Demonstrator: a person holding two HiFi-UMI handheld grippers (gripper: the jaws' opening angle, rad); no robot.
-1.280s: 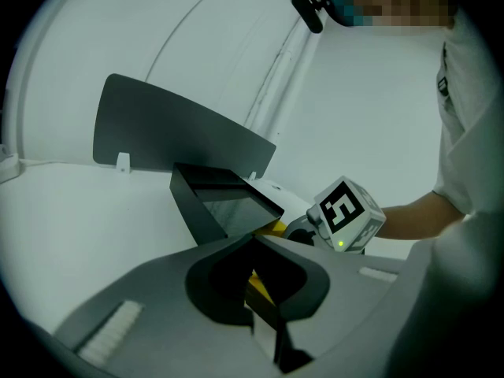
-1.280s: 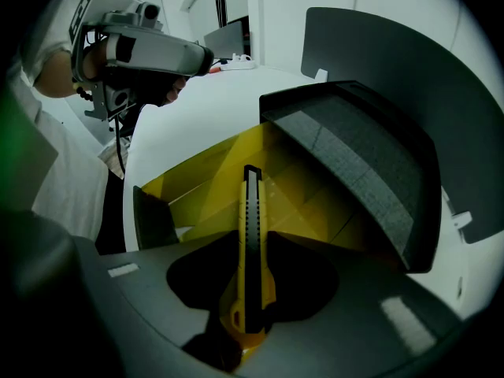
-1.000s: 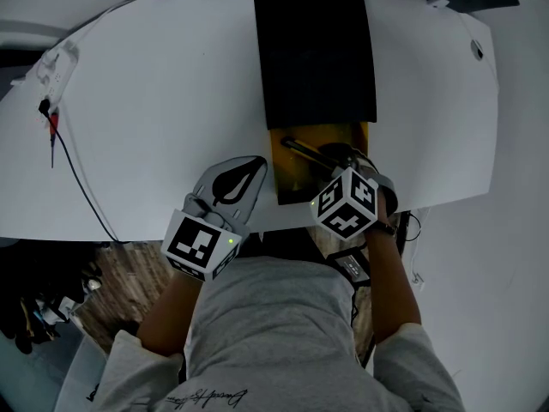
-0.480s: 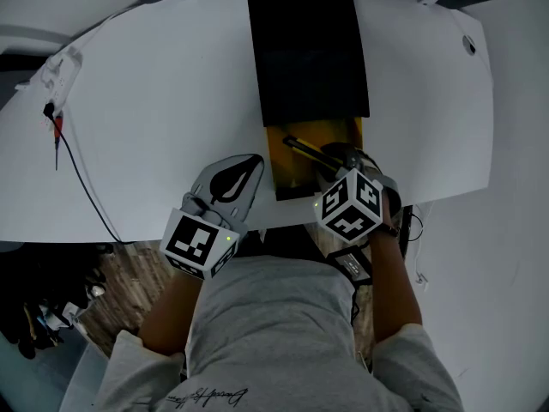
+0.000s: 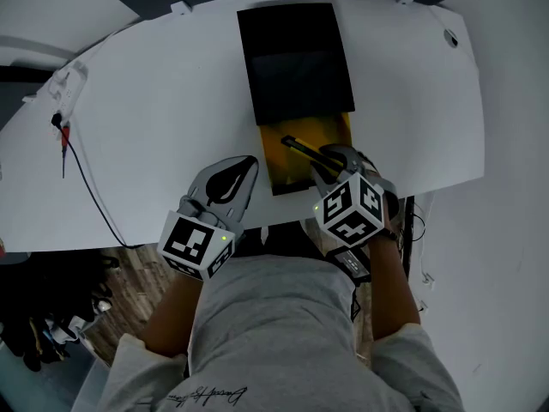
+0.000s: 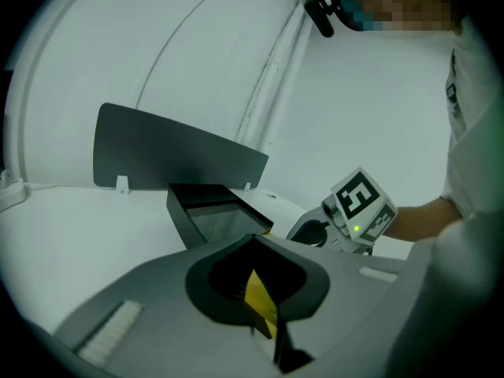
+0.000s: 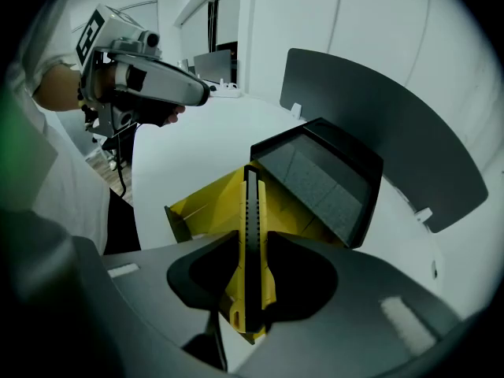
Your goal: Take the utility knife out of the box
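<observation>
A yellow-and-black utility knife (image 7: 250,211) stands clamped between the jaws of my right gripper (image 7: 252,241), its tip pointing away from me over the open yellow box (image 7: 206,205). In the head view the knife (image 5: 300,150) shows as a dark bar slanting over the box (image 5: 296,172), with the right gripper (image 5: 326,158) at the box's right side. The box's black lid (image 5: 296,63) lies just behind it. My left gripper (image 5: 250,163) hovers shut and empty just left of the box, where the left gripper view shows a yellow sliver past its tips (image 6: 256,246).
The white table (image 5: 154,101) ends right at the person's body. A black cable (image 5: 86,187) with a red clip (image 5: 64,140) runs down the table's left side. A dark curved partition (image 7: 378,116) stands at the table's far edge.
Both grippers have risen a little. The right one carries the knife up with it over the box. The box and lid stay on the table.
</observation>
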